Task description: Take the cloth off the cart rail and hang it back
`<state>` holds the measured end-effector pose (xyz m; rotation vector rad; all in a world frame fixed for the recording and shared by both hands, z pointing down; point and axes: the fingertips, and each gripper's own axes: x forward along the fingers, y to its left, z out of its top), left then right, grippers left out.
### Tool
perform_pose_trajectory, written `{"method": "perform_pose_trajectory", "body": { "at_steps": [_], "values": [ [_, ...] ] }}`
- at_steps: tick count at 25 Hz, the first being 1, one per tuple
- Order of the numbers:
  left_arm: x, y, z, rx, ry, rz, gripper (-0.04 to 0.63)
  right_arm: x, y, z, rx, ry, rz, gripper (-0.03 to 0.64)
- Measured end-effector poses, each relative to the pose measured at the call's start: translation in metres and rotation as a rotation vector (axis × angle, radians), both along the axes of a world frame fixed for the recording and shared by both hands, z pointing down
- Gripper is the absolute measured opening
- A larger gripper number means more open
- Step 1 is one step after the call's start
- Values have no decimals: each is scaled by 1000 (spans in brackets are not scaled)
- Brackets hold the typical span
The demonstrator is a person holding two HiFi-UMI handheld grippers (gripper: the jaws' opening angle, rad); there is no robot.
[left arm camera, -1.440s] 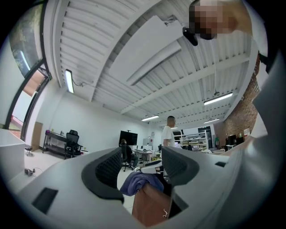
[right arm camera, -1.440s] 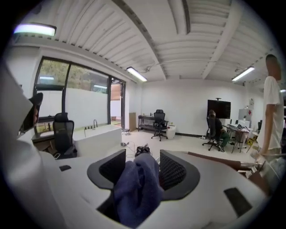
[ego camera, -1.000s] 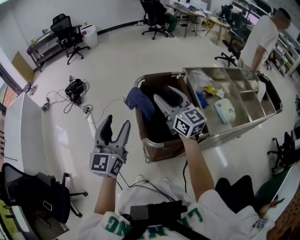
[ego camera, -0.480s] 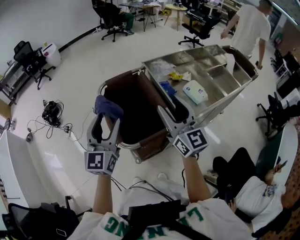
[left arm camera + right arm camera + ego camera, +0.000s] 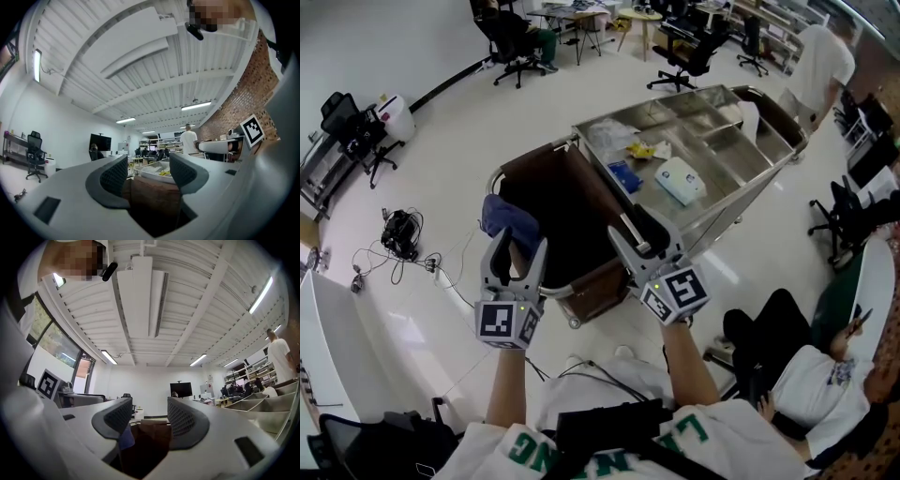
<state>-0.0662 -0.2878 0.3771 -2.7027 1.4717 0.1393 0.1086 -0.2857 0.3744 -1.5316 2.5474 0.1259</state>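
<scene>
- Open office, glossy pale floor [image 5: 441,141], desks and swivel chairs [image 5: 356,131] along the walls.
- Cart: steel top tray [image 5: 712,159], brown bag [image 5: 572,216] hung in a chrome rail [image 5: 534,153].
- Blue cloth [image 5: 508,217] draped over the rail's left corner, bunched and hanging down; long axis cannot be told.
- Left gripper [image 5: 519,249] just beside the cloth, jaws apart, empty.
- Right gripper [image 5: 630,232] over the bag, jaws apart, empty.

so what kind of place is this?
Probably an open office or lab workspace: office chairs and desks around a bare floor, loose cables on it, and a steel cart in the middle.
</scene>
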Motion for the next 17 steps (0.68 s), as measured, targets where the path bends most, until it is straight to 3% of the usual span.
{"method": "perform_pose_trajectory", "body": {
  "at_steps": [5,17],
  "values": [
    [3,7,2,-5,1,8,276,-19,8,7,-16,-12,-78,258],
    [-5,16,10,-7,-2,-6,276,-28,19,4,-6,1,-96,258]
  ]
}}
